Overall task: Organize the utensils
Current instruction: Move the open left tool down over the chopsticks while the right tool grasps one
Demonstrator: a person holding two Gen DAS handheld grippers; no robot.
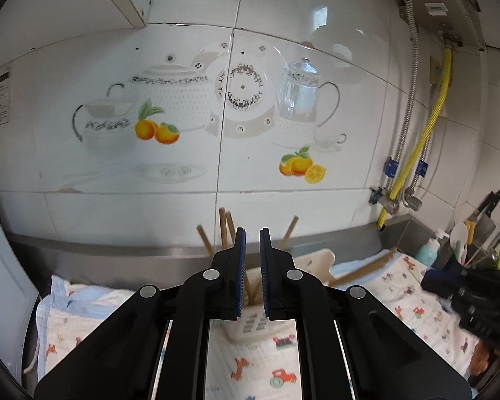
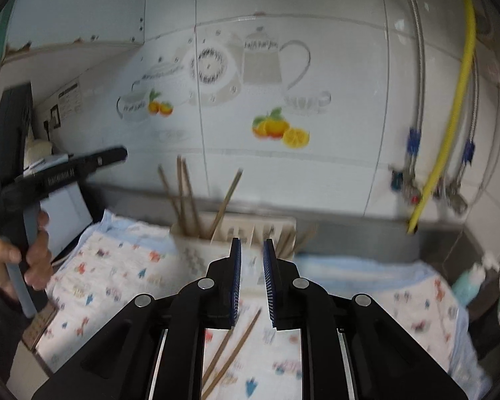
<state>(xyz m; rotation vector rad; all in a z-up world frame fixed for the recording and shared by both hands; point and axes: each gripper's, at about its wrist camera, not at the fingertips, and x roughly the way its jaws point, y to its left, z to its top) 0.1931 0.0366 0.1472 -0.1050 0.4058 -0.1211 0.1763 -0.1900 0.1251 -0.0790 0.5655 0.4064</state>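
Chopsticks (image 2: 231,350) lie on cloth just under the empty right tool (image 2: 251,250).

chopsticks (image 2: 186,196) upright in holder (image 2: 196,250), two chopsticks (image 2: 233,350) on cloth

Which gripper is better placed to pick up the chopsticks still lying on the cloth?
Right, probably. Loose chopsticks lie on the cloth directly below the open right gripper. The left gripper sits at the utensil holder, where chopsticks already stand.

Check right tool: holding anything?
No. The right tool is open and empty; two chopsticks lie loose on the cloth beneath it.
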